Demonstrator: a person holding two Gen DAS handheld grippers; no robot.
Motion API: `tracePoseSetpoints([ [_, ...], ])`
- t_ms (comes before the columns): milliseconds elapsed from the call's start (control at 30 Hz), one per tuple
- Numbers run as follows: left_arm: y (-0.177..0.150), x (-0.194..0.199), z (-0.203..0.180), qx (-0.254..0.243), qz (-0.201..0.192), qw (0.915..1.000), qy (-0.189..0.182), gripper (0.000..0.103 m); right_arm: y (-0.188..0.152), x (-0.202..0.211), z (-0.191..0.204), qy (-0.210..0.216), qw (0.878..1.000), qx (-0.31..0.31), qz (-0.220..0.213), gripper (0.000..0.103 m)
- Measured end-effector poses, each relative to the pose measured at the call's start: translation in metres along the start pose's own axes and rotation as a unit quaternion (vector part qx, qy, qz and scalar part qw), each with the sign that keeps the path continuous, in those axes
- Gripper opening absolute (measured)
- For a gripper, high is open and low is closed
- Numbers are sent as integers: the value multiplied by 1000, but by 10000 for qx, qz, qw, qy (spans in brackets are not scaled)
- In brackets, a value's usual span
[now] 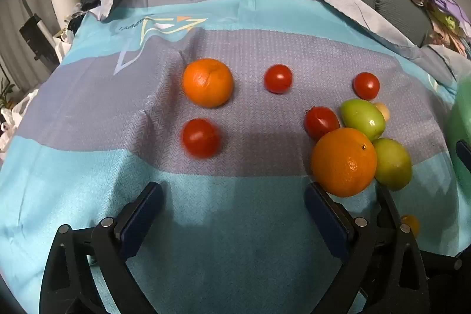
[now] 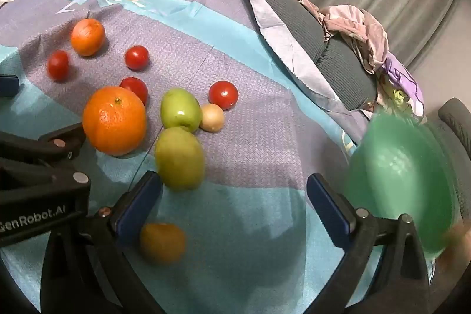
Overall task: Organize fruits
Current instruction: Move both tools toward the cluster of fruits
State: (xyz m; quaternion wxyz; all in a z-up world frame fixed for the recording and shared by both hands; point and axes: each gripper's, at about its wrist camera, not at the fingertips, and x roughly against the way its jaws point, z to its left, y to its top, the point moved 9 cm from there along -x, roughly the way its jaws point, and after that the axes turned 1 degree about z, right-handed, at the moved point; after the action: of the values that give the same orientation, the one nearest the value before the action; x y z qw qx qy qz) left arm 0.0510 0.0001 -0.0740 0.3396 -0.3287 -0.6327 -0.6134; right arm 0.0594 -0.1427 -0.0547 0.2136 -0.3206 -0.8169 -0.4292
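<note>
- Fruit is lying loose on a striped blue and grey sheet (image 1: 88, 114), and sorting looks barely begun: nothing is held, and both claws are hovering over bare cloth.
- Left claw (image 1: 232, 205) is standing with its jaws wide apart and empty at the bottom of its view; the large orange (image 1: 343, 162) is sitting just beside its right pad.
- Right claw (image 2: 234, 196) is likewise spread and empty, with a green apple (image 2: 179, 158) just off its left pad and a small orange fruit (image 2: 162, 243) blurred, low between the jaws.
- Green bowl (image 2: 400, 181) at the right edge is blurred; it is probably where the fruit is going.
- Crowding matters in the cluster: the large orange, a second green apple (image 2: 180, 109), a pale small fruit (image 2: 212, 117) and a tomato (image 2: 136, 89) are sitting close or touching, so closing on an outer piece first should be keeping neighbours from rolling.
- Round fruit on soft, wrinkled cloth is likely rolling easily; a centred, gentle squeeze would be suiting the tomatoes.
- Another orange (image 1: 207, 83) and three tomatoes are lying well apart in the upper part of the left view.
- Crumpled clothes (image 2: 353, 28) are piled at the upper right on a grey cushion (image 2: 338, 61), with curtains behind.
</note>
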Motion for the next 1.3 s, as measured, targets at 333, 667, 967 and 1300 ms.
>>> tracePoseSetpoints([
  [333, 0, 0, -1, 1, 22, 10000, 2, 97, 0, 0, 2, -17, 10000, 13, -4, 100],
  [667, -3, -2, 1, 22, 47, 10000, -30, 97, 0, 1, 3, -230, 9997, 92, -51, 101],
  [967, -6, 0, 3, -66, 280, 9996, -77, 97, 2, -5, 10, 594, 9982, 41, 55, 99],
  [1300, 3, 27, 3, 253, 111, 9977, -623, 97, 8, 14, -11, 1710, 9834, -593, 98, 98],
])
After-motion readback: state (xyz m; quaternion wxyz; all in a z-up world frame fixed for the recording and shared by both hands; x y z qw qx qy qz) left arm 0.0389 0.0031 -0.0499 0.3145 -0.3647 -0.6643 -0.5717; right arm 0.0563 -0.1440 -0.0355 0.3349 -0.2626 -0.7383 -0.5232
